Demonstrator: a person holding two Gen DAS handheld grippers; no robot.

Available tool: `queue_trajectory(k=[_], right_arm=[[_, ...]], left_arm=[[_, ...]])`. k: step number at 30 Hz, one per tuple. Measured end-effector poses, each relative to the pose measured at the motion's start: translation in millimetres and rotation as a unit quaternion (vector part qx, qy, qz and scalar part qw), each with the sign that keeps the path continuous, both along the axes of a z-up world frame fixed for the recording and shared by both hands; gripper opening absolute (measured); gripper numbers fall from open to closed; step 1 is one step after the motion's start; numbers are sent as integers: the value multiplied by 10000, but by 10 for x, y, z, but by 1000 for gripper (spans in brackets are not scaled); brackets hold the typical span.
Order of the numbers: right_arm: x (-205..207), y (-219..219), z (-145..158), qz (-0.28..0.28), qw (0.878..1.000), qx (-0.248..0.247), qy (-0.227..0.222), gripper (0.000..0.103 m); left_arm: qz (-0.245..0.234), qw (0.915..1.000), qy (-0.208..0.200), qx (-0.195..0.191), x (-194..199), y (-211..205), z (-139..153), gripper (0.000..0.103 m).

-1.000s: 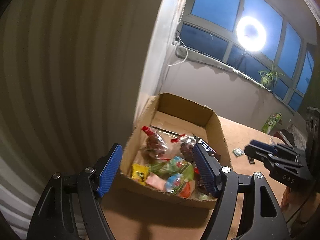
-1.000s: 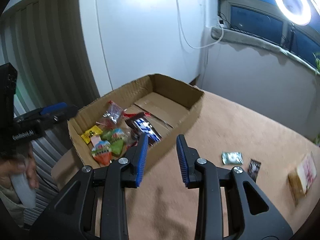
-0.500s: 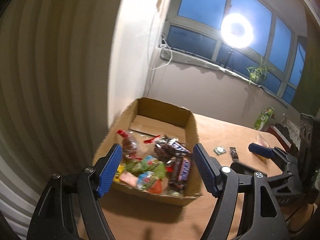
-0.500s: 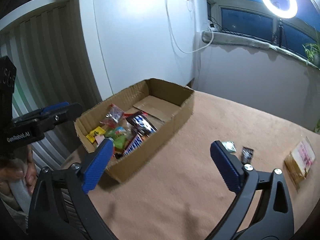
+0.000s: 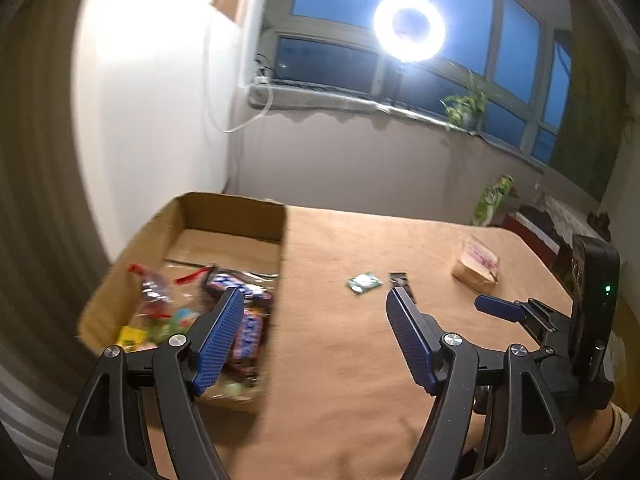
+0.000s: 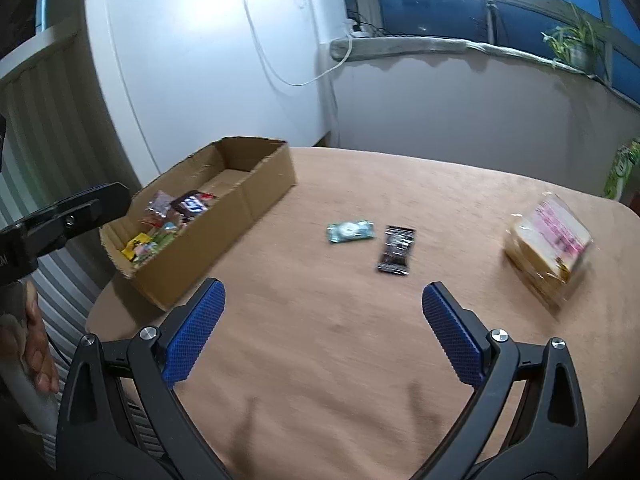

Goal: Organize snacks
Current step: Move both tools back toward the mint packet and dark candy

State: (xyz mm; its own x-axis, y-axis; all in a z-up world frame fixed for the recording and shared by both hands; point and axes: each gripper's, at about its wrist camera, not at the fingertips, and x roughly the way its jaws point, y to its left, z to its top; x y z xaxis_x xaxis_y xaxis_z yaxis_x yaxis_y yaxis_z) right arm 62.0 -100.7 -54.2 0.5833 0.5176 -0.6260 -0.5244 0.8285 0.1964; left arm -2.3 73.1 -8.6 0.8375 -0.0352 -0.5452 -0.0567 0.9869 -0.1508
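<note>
A cardboard box (image 5: 236,210) (image 6: 256,196) at the table's left holds several wrapped snacks (image 5: 240,296) (image 6: 188,204) in its near half. On the table lie a small teal packet (image 6: 351,231) (image 5: 363,281), a dark packet (image 6: 395,249) (image 5: 399,279) and a clear-wrapped tan and pink pack (image 6: 548,240) (image 5: 477,266). My left gripper (image 5: 315,336) is open and empty above the box's right wall. My right gripper (image 6: 323,336) is open and empty above bare table, short of the two small packets.
The brown table (image 6: 360,360) ends at a white wall on the left and a grey wall under the window. A green bag (image 5: 493,198) stands at the far right edge. A ring light (image 5: 409,26) glares above.
My right gripper opened wide and swung right, away from the box toward the loose packets. My left gripper turned right too, so the box slid to the left of its view.
</note>
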Motion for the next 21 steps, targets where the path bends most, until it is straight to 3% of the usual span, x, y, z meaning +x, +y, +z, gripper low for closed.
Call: queue_trajectory(k=[5,10,21], right_arm=[[87,-227,-65,-106,9999,5,112,101],[252,-410,-218,-255,9988,-223,362,101],[667,-373,-430,27,9962,-568,665,101]], left_arm=[[-182,9994,175,249,273,-312,-148,74],[-417,9980,475,70,520,-496,-372,74],[88,9894,1363,-488,1234,-417,-889,74]])
